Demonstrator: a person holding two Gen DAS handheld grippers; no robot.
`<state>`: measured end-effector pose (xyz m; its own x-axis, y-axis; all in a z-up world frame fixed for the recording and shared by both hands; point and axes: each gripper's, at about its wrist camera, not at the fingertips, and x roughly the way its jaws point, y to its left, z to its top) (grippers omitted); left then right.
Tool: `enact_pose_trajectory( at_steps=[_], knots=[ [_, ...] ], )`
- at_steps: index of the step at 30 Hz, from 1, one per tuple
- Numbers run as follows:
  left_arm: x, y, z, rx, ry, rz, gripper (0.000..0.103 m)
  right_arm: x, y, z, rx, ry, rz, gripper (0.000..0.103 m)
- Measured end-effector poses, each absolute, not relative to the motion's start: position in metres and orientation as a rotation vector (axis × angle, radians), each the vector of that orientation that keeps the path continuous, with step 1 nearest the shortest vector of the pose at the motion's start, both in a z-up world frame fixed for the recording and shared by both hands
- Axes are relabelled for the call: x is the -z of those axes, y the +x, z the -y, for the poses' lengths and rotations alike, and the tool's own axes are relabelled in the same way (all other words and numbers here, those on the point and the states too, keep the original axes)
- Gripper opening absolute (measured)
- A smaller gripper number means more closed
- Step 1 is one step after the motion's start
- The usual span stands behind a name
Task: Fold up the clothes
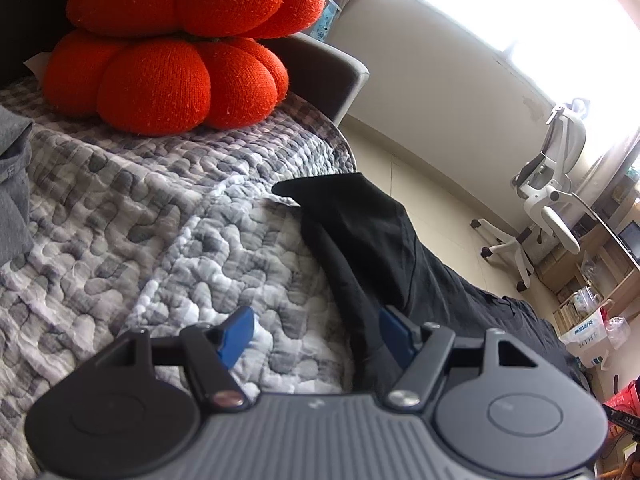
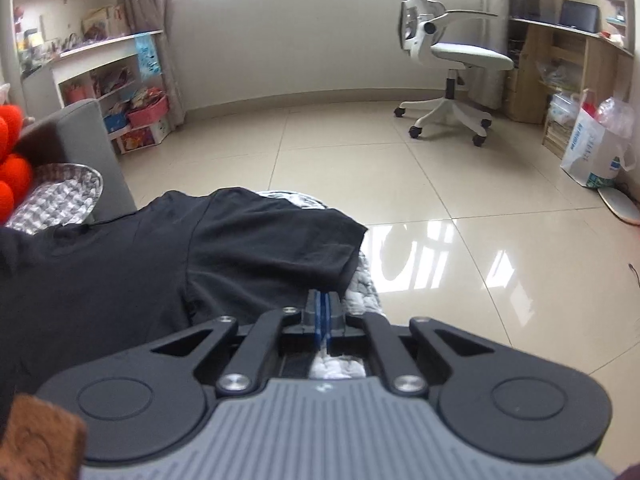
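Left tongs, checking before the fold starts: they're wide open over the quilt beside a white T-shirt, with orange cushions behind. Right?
Not quite: the T-shirt is black, not white, as the left wrist view shows. The left tongs are wide open over the quilt, with orange cushions behind.

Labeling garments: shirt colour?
Plain black shirt; right wrist view shows it best.

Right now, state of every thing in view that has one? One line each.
left tongs: open, over the quilt at the shirt's edge, gripping nothing
right tongs: shut, at the black t-shirt's edge; grip on cloth not visible
black t-shirt: spread out, unfolded, sleeve over the bed edge
grey garment: crumpled
pumpkin cushions: stacked
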<state>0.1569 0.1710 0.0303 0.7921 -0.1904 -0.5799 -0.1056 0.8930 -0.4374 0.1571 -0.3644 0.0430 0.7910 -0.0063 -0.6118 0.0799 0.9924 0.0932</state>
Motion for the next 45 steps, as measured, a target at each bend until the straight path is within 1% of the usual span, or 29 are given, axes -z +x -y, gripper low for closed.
enact_pose_trajectory(
  at_steps=[1, 6, 8, 9, 10, 12, 14, 15, 16, 18, 19, 21, 22, 27, 33, 34, 35, 38, 41, 45],
  knots=[
    [-0.031, 0.159, -0.173, 0.049, -0.482, -0.657, 0.071, -0.047, 0.159, 0.359, 0.019, 0.118, -0.652, 0.013],
    [-0.029, 0.172, -0.171, 0.091, -0.524, -0.636, 0.072, -0.071, 0.181, 0.303, -0.139, 0.074, -0.645, 0.015],
    [-0.028, 0.178, -0.167, 0.101, -0.521, -0.630, 0.072, -0.079, 0.191, 0.274, -0.214, 0.042, -0.653, 0.028],
    [-0.026, 0.182, -0.165, 0.107, -0.516, -0.628, 0.072, -0.082, 0.196, 0.261, -0.251, 0.028, -0.657, 0.039],
    [-0.025, 0.185, -0.163, 0.112, -0.511, -0.627, 0.072, -0.085, 0.202, 0.247, -0.287, 0.013, -0.659, 0.040],
    [-0.021, 0.191, -0.161, 0.118, -0.499, -0.614, 0.072, -0.090, 0.214, 0.218, -0.355, -0.017, -0.661, 0.040],
    [-0.017, 0.197, -0.159, 0.122, -0.494, -0.594, 0.068, -0.092, 0.228, 0.189, -0.414, -0.051, -0.665, 0.040],
    [-0.015, 0.199, -0.159, 0.124, -0.491, -0.584, 0.054, -0.091, 0.235, 0.177, -0.436, -0.070, -0.670, 0.040],
    [-0.013, 0.201, -0.158, 0.128, -0.485, -0.581, 0.035, -0.089, 0.243, 0.163, -0.455, -0.093, -0.677, 0.040],
    [-0.010, 0.202, -0.156, 0.135, -0.469, -0.570, 0.025, -0.085, 0.256, 0.140, -0.478, -0.138, -0.685, 0.040],
    [-0.008, 0.201, -0.156, 0.135, -0.460, -0.559, 0.016, -0.083, 0.261, 0.129, -0.492, -0.158, -0.685, 0.040],
    [-0.007, 0.196, -0.159, 0.151, -0.468, -0.521, 0.007, -0.080, 0.270, 0.105, -0.534, -0.187, -0.678, 0.040],
    [-0.008, 0.192, -0.162, 0.168, -0.478, -0.496, 0.006, -0.078, 0.274, 0.093, -0.555, -0.201, -0.675, 0.040],
    [-0.011, 0.172, -0.169, 0.225, -0.491, -0.398, 0.006, -0.067, 0.275, 0.027, -0.707, -0.309, -0.639, 0.040],
    [-0.005, 0.168, -0.176, 0.266, -0.534, -0.388, 0.006, -0.037, 0.295, -0.030, -0.653, -0.411, -0.670, 0.039],
    [-0.003, 0.168, -0.177, 0.266, -0.541, -0.397, 0.006, -0.034, 0.299, -0.030, -0.633, -0.408, -0.660, 0.032],
    [-0.001, 0.170, -0.178, 0.264, -0.549, -0.409, 0.006, -0.031, 0.302, -0.031, -0.612, -0.405, -0.650, 0.032],
    [0.004, 0.174, -0.180, 0.258, -0.571, -0.441, 0.006, -0.025, 0.309, -0.029, -0.518, -0.421, -0.597, 0.032],
    [0.008, 0.174, -0.183, 0.255, -0.589, -0.441, 0.006, -0.022, 0.315, -0.016, -0.425, -0.372, -0.596, 0.032],
    [0.009, 0.173, -0.188, 0.252, -0.627, -0.433, 0.006, -0.038, 0.294, 0.005, -0.475, -0.289, -0.578, 0.032]
  ],
)
